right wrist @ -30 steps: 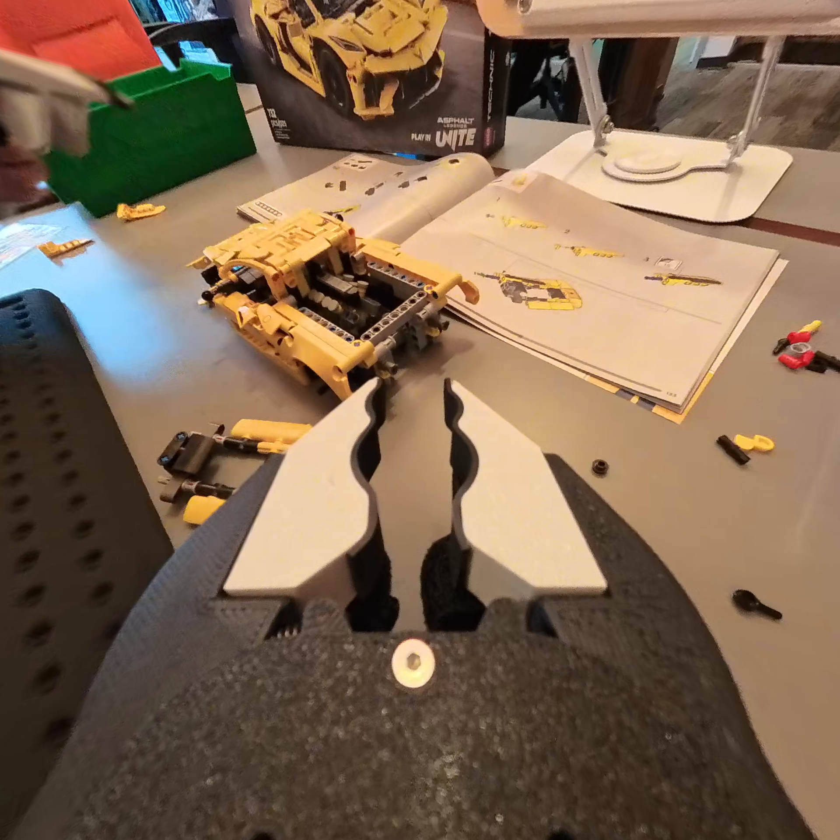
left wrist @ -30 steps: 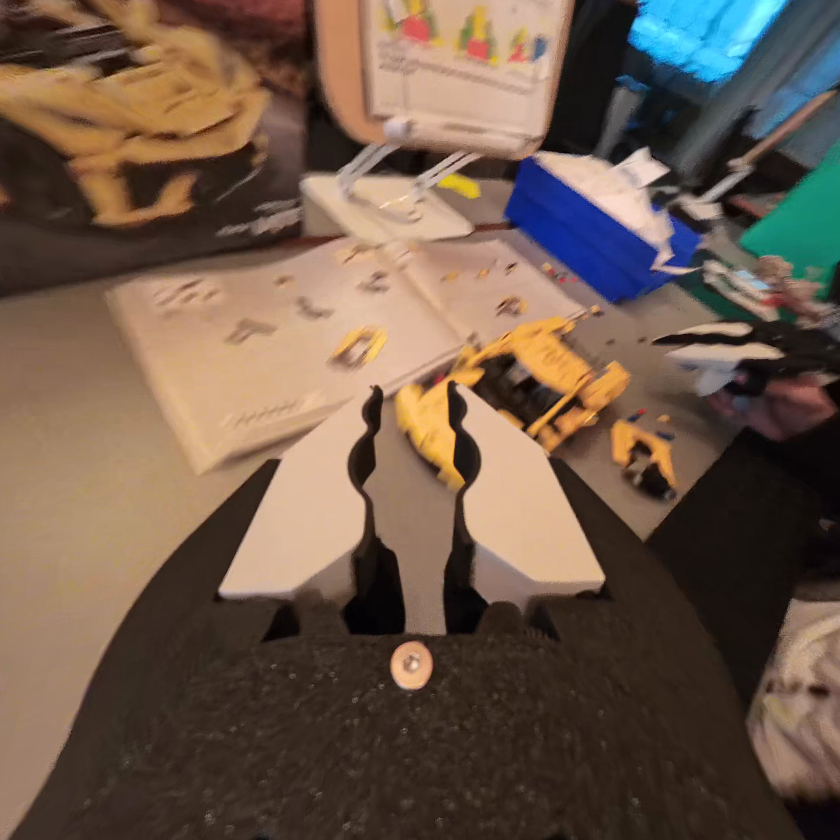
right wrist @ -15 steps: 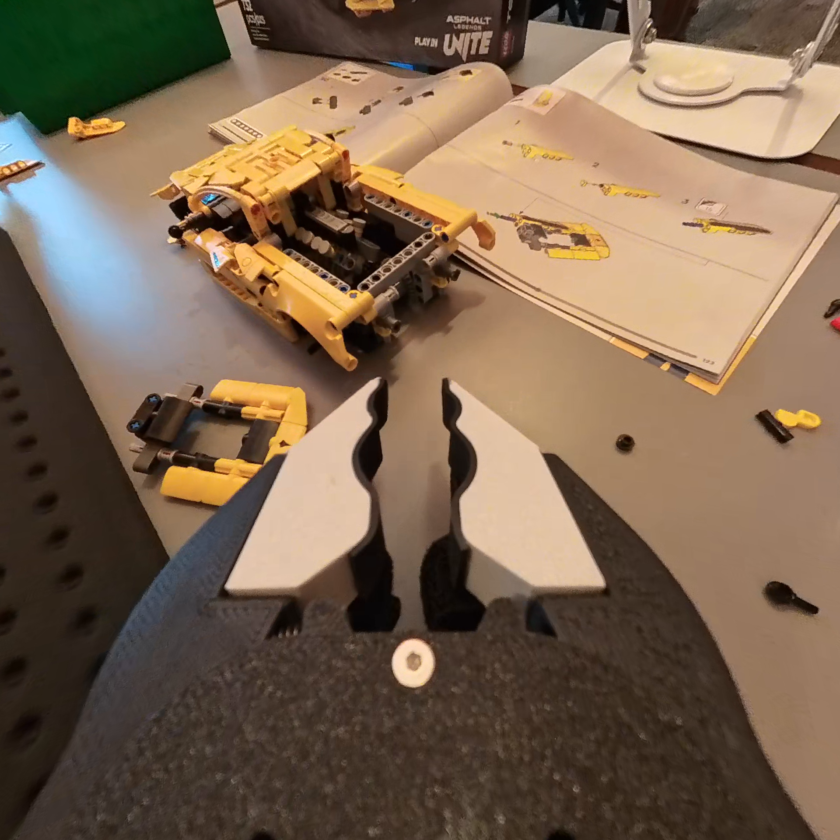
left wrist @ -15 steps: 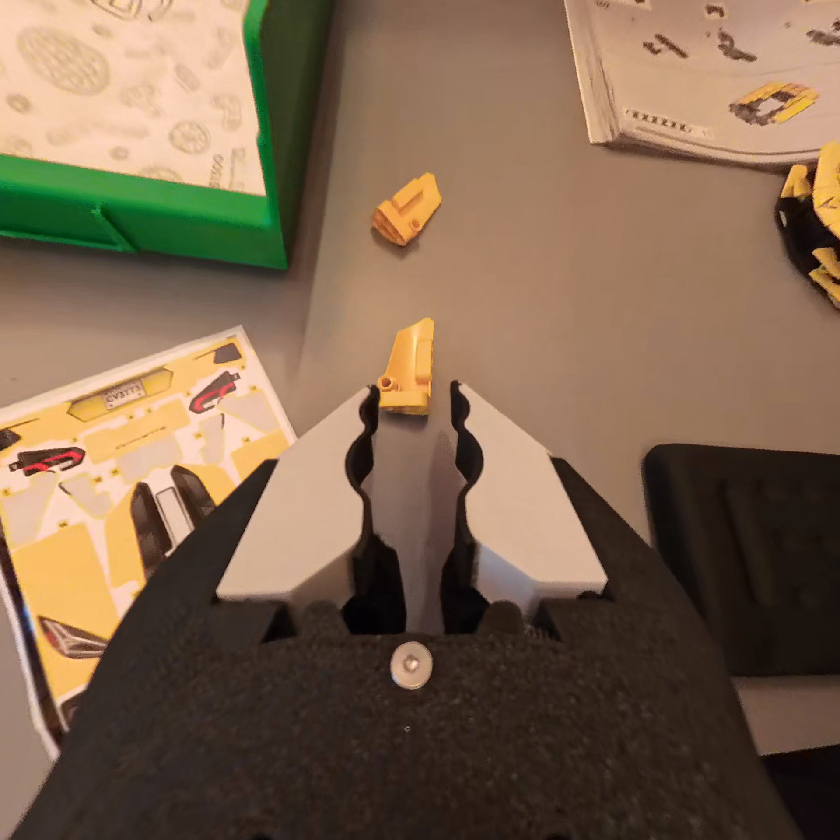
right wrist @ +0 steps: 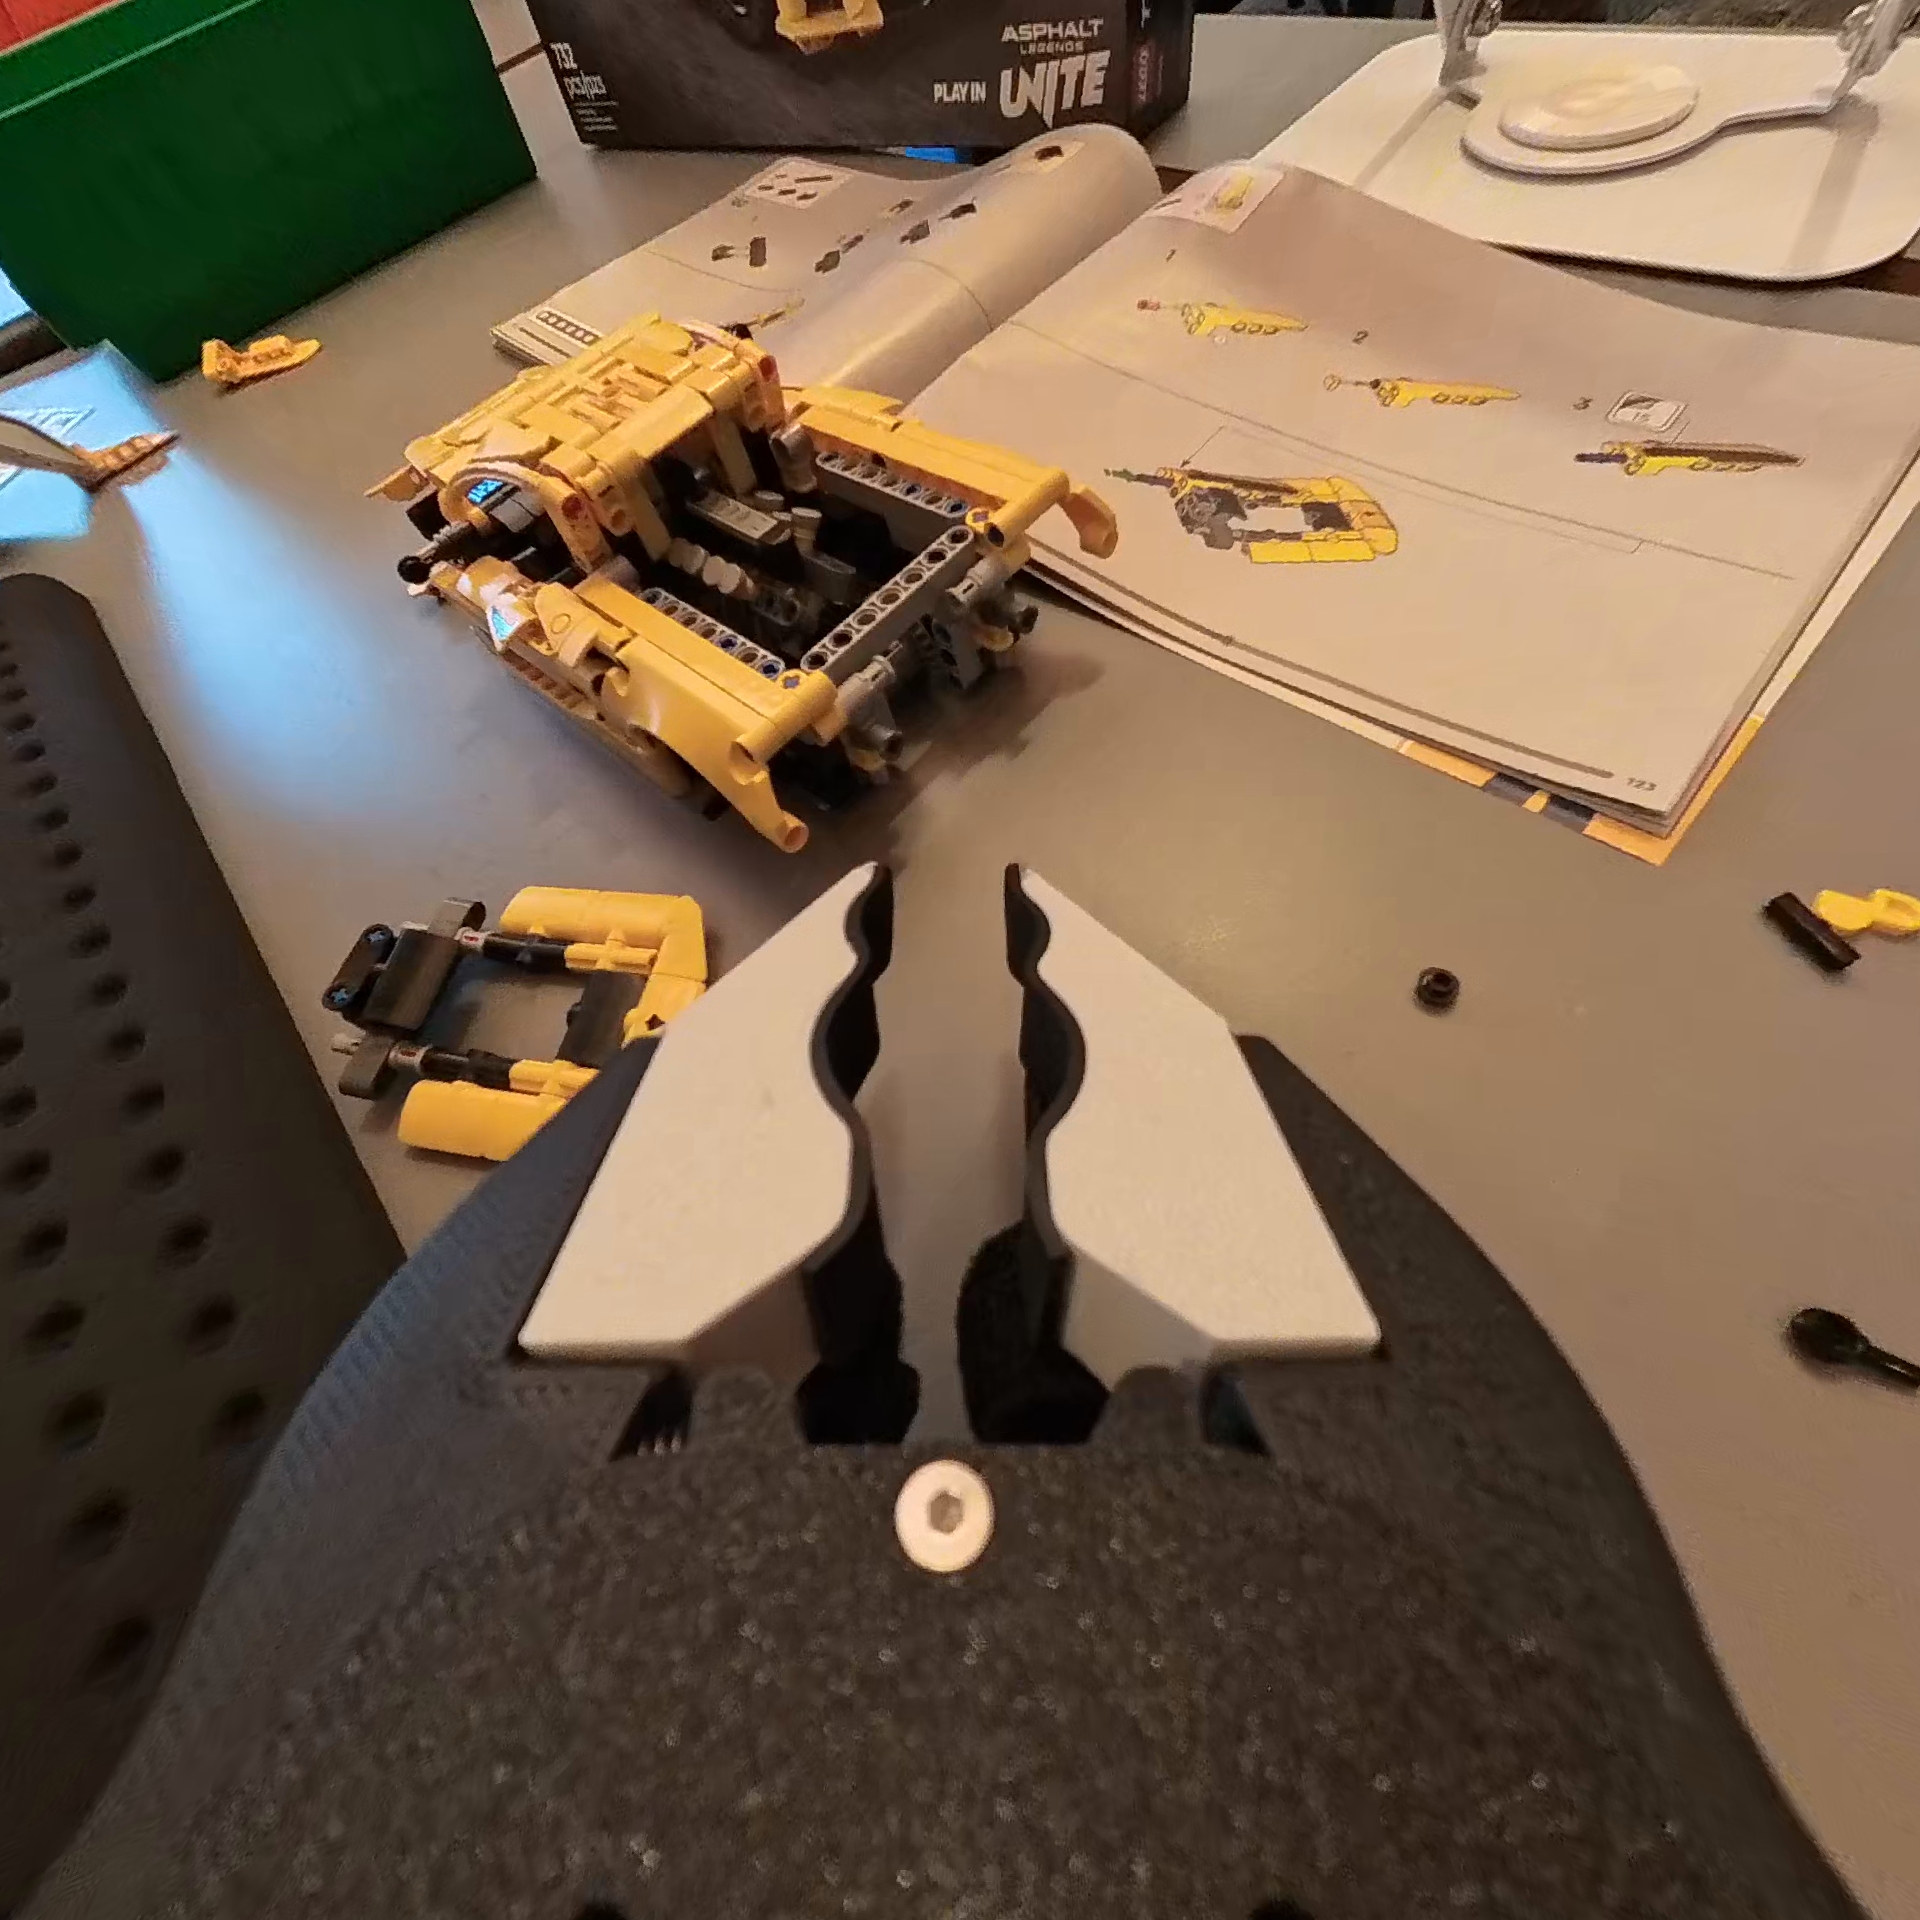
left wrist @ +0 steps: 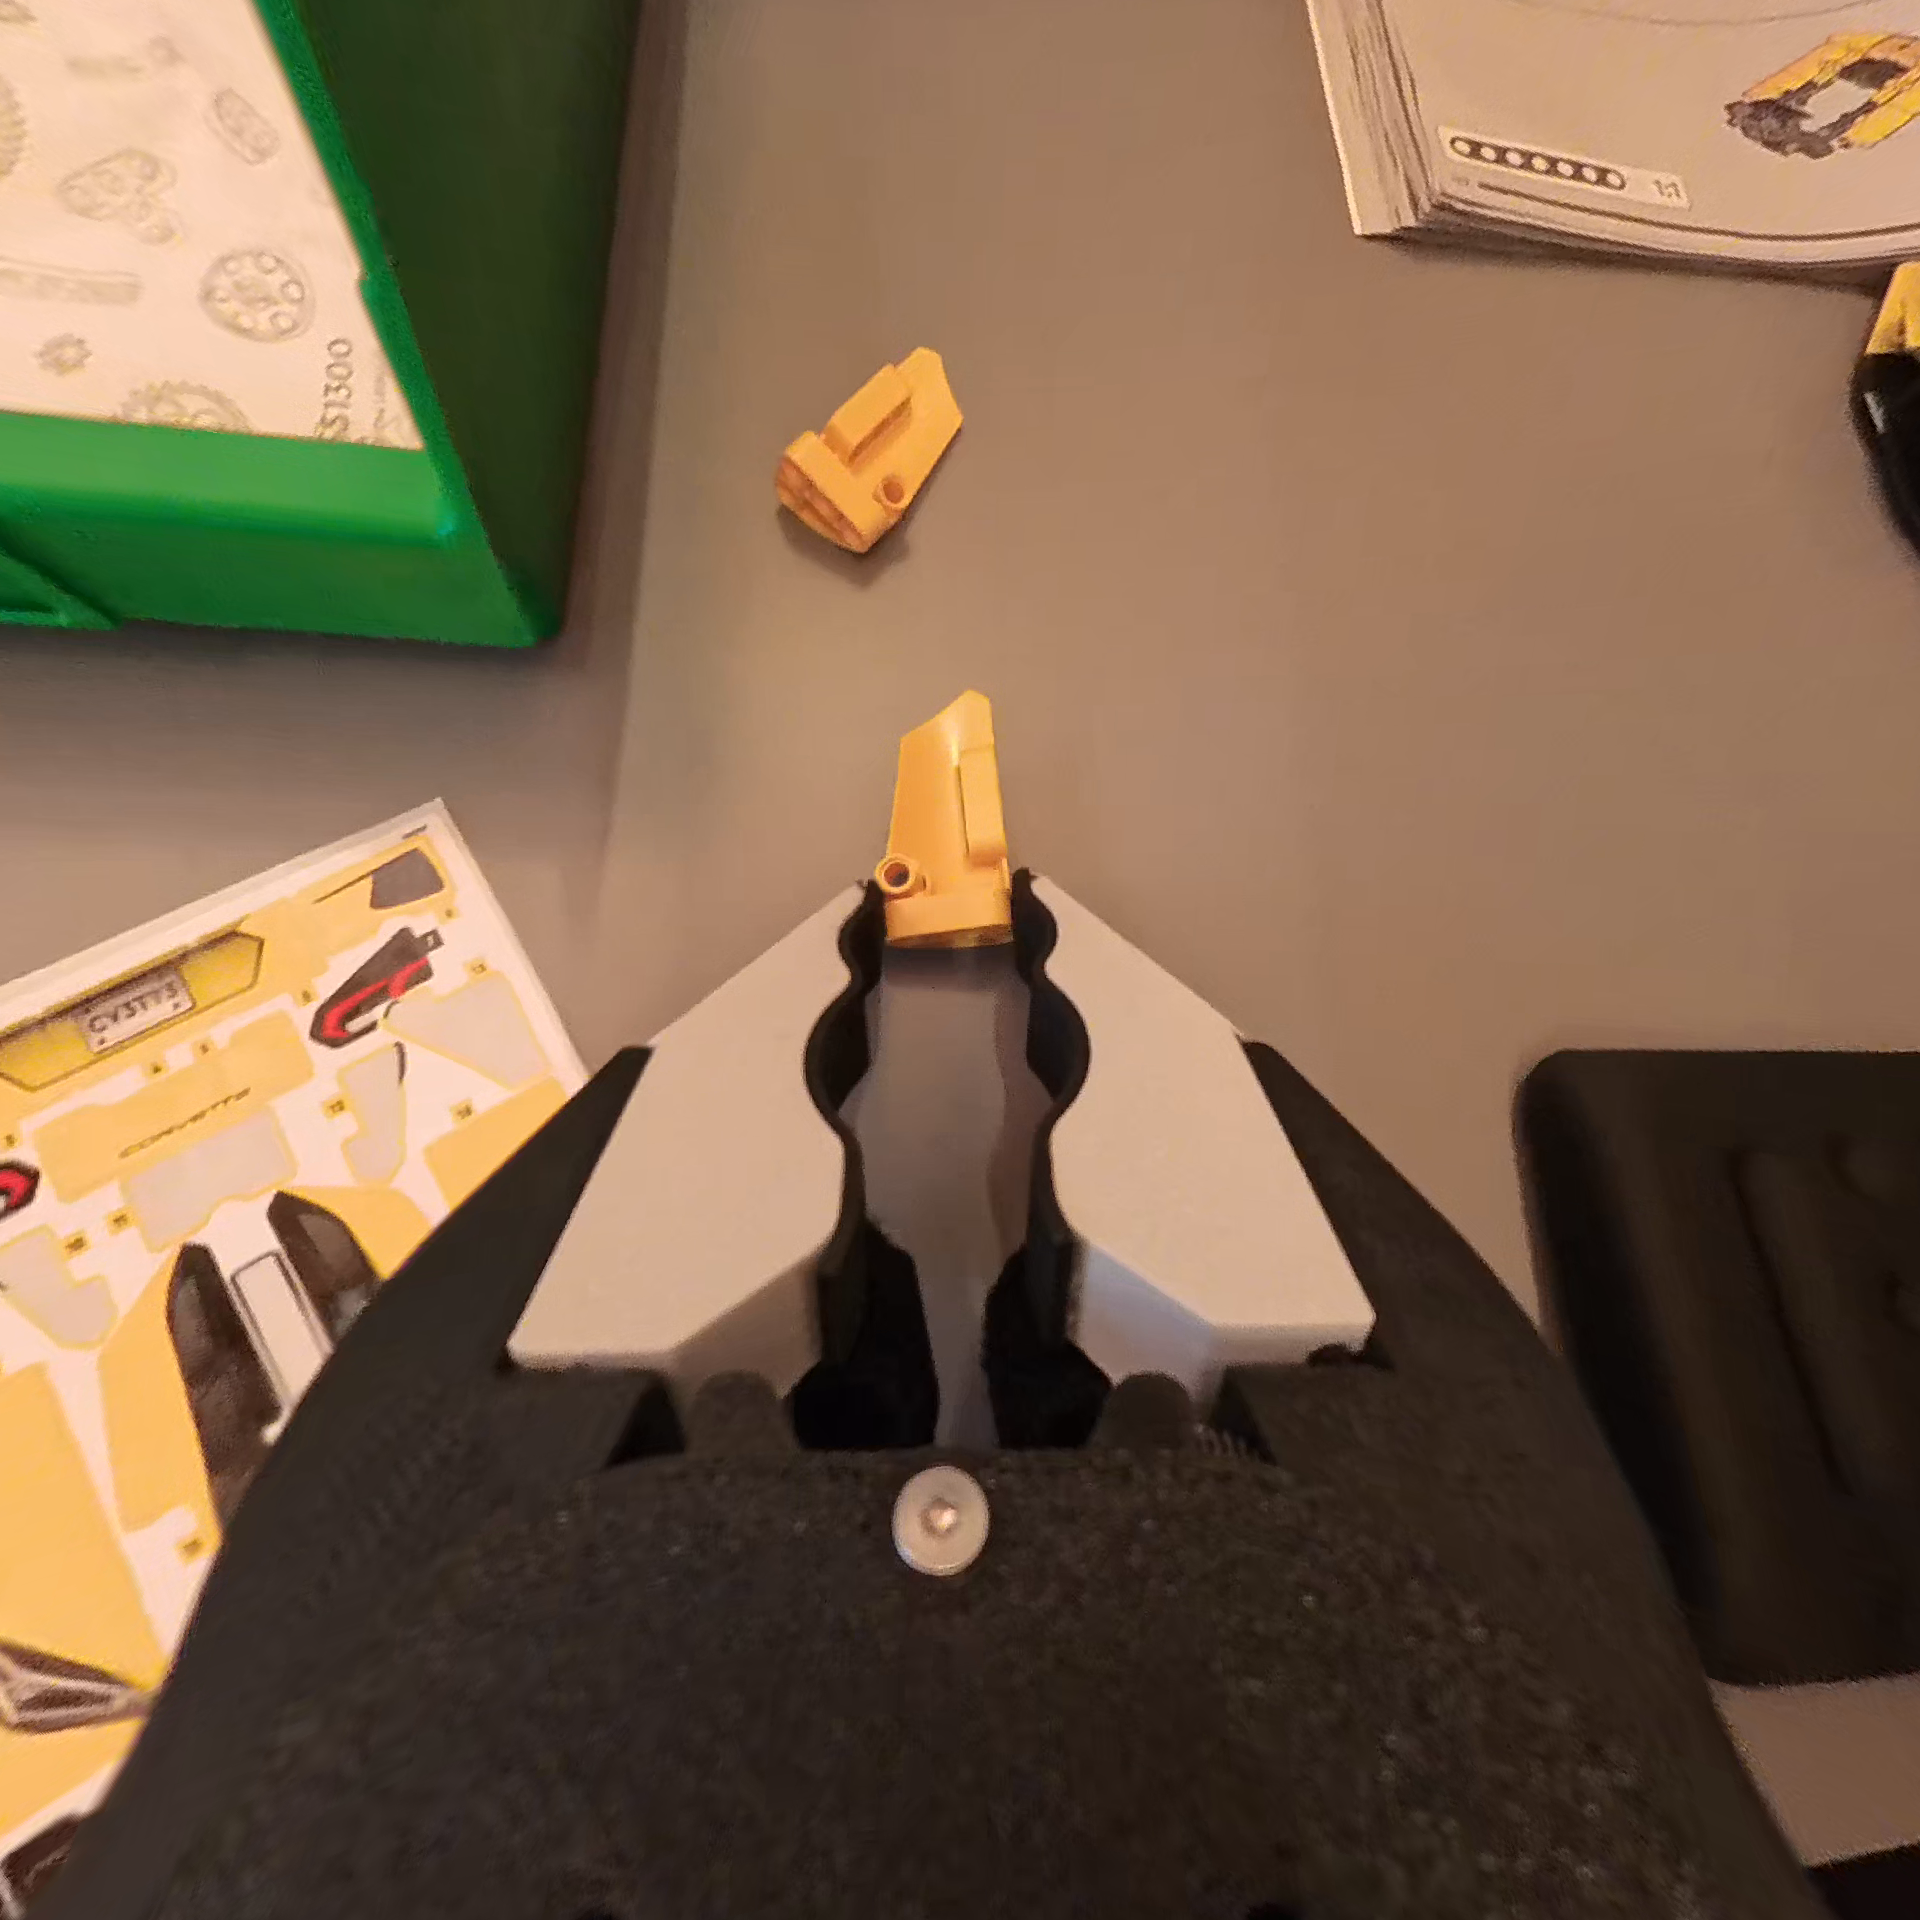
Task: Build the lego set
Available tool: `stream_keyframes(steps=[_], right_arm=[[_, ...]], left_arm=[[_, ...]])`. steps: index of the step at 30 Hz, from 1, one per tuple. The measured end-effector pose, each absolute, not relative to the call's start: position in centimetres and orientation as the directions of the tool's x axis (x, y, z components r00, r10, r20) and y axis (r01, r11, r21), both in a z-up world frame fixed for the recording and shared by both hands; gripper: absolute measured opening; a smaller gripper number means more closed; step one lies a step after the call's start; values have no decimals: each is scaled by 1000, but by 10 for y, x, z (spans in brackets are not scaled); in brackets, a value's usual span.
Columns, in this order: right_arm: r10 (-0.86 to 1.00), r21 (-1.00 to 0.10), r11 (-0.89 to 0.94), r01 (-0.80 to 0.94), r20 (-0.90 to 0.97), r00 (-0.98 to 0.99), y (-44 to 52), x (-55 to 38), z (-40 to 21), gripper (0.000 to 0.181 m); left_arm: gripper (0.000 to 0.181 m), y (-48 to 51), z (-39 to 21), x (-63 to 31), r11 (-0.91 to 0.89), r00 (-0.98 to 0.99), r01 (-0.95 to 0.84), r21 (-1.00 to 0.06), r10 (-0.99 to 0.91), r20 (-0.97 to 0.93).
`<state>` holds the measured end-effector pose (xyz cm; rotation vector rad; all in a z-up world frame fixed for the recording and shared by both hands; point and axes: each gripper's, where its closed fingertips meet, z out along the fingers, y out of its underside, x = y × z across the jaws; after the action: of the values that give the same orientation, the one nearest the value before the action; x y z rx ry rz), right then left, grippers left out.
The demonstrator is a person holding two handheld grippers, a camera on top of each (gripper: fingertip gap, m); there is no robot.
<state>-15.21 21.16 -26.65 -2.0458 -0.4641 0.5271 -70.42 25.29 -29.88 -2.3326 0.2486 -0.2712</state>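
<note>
1. The left gripper points down at the grey table; a yellow wedge-shaped panel piece lies with its near end between the fingertips, the jaws set narrow and close on both sides of it. I cannot tell whether they actually press it.
2. A second yellow panel piece lies loose farther out, apart from the first.
3. The right gripper hangs empty above the table, jaws a narrow gap apart.
4. Just beyond it sits the half-built yellow car, its open grey-and-black frame showing; a small yellow-and-black subassembly lies near the gripper's left finger.
5. The open instruction booklet lies beside the car, touching its far side.
6. A green bin stands at the far left, holding a printed sheet.
7. A sticker sheet lies near the left gripper; the set's dark box and a white stand base sit along the far edge.
</note>
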Motion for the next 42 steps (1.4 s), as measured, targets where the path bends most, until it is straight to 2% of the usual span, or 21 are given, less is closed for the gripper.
stream_keyframes(steps=[5, 9, 13, 21, 27, 30, 32, 34, 37, 40, 42], right_arm=[[517, -867, -487, 106, -188, 835, 212, -152, -266, 20], [519, -864, -492, 105, -194, 832, 212, -152, -266, 20], [517, -867, -488, 101, -194, 834, 211, -152, -266, 19], [520, -859, -504, 94, -215, 827, 211, -153, -267, 19], [519, -847, -526, 82, -243, 819, 211, -153, -270, 19], [522, -842, -533, 82, -251, 815, 210, -154, -270, 19], [521, -840, -536, 83, -252, 815, 210, -154, -271, 19], [523, -837, -541, 84, -256, 813, 210, -154, -272, 19], [526, -827, -556, 86, -270, 807, 209, -156, -274, 19], [529, -818, -569, 88, -282, 800, 208, -157, -276, 19], [530, -821, -564, 90, -277, 802, 208, -157, -275, 19]], left_arm=[[24, 263, -277, -688, -590, 945, -183, -786, -327, 26], [24, 273, -240, -658, -390, 903, -324, -862, -400, -158], [24, 281, -216, -628, -236, 839, -464, -854, -427, -338], [24, 285, -208, -587, -168, 783, -511, -843, -496, -376], [24, 287, -218, -594, -225, 788, -533, -816, -483, -381], [24, 292, -254, -655, -471, 862, -502, -725, -337, -378], [24, 286, -276, -699, -613, 906, -419, -670, -235, -352], [24, 278, -290, -722, -683, 947, -313, -660, -171, -272], [24, 273, -300, -725, -725, 985, -173, -667, -135, -108], [25, 273, -301, -714, -733, 986, -145, -665, -160, -39], [40, 278, -297, -709, -722, 981, -172, -670, -184, -54]])
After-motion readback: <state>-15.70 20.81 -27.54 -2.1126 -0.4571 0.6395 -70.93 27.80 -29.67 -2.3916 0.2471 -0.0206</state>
